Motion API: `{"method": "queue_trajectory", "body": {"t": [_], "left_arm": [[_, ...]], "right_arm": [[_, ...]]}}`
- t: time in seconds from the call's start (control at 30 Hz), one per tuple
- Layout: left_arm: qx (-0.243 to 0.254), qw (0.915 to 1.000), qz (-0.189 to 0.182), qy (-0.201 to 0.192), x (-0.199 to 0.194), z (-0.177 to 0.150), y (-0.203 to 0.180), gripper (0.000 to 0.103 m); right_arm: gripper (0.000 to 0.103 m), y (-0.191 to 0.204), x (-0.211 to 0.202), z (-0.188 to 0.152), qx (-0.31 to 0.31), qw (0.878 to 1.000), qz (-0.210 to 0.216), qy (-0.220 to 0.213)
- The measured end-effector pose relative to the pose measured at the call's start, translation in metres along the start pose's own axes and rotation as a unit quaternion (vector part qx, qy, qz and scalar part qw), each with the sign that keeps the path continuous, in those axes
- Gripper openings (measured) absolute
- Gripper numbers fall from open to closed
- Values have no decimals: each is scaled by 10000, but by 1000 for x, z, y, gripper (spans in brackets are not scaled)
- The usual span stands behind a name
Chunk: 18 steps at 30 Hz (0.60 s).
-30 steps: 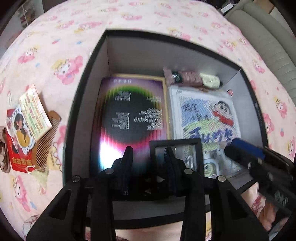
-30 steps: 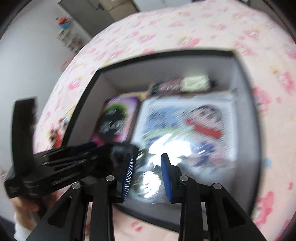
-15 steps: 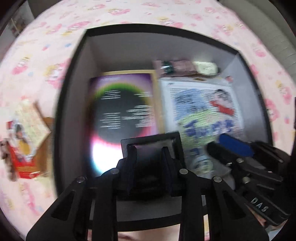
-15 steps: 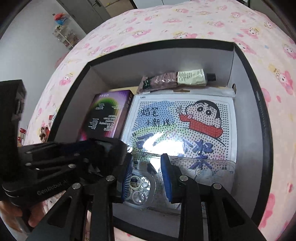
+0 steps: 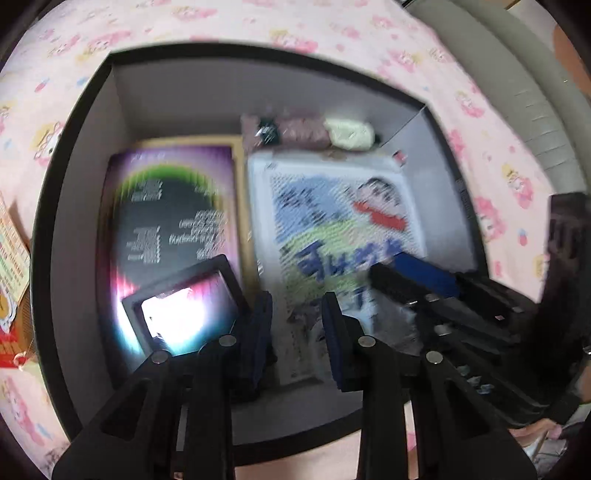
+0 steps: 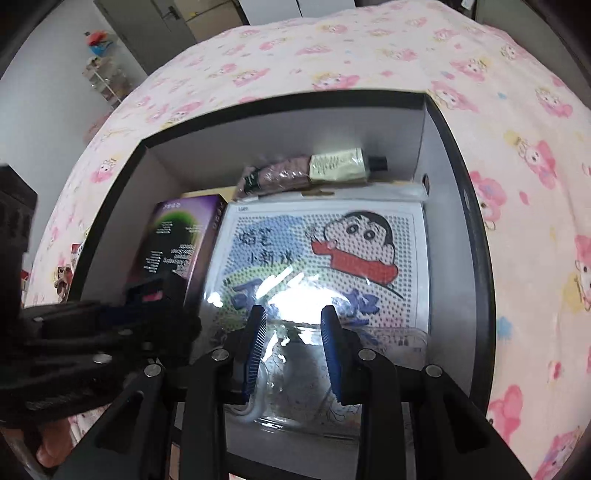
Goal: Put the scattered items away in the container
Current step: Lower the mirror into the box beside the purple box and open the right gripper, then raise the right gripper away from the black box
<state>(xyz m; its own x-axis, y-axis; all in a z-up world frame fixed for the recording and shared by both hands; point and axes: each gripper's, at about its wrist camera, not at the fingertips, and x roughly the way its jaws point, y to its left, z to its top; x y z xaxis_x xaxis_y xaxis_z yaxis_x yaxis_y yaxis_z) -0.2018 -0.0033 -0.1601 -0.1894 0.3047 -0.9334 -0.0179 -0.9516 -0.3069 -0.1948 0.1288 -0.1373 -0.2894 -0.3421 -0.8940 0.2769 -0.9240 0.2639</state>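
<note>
While both grippers are being held over the box (image 6: 458, 177), a clear packet (image 6: 295, 373) is being clamped between the right gripper (image 6: 291, 350) fingers, left gripper (image 5: 295, 332) fingers being kept nearly together, nothing between, small black frame (image 5: 184, 306) just left.

A bed (image 6: 388, 44) in a pink cartoon-print sheet fills the room, with a grey door (image 6: 155, 26) and a cluttered rack (image 6: 105, 77) beyond.
</note>
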Motion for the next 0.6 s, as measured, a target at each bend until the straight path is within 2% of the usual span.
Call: {"method": "queue_trajectory", "body": {"t": [0.07, 0.17, 0.23, 0.3, 0.33, 0.4, 0.47, 0.6], "left_arm": [[20, 9993, 350, 119, -2, -6, 0, 28], [-42, 9973, 685, 265, -8, -8, 8, 28], [-159, 9990, 363, 223, -16, -8, 16, 25], [-287, 9996, 42, -10, -26, -5, 22, 26], [-347, 9993, 1, -162, -31, -2, 25, 26], [-395, 9981, 139, -456, -36, 7, 27, 26], [-438, 9972, 235, -557, -31, 15, 30, 27], [-414, 9963, 648, -382, -12, 23, 33, 27]], "right_arm": [[27, 0, 2, 0, 1, 10000, 20, 67], [27, 5, 2, 0, -83, 9999, 71, 131], [28, 10, 3, -1, -156, 9997, 133, 157], [28, 14, 4, -2, -234, 9994, 160, 185], [28, 15, 5, -3, -257, 9994, 131, 191], [28, 15, 7, -3, -240, 9996, 61, 142], [28, 15, 7, -3, -218, 9997, 18, 95], [30, 14, 4, -3, -193, 9995, -241, -22]]}}
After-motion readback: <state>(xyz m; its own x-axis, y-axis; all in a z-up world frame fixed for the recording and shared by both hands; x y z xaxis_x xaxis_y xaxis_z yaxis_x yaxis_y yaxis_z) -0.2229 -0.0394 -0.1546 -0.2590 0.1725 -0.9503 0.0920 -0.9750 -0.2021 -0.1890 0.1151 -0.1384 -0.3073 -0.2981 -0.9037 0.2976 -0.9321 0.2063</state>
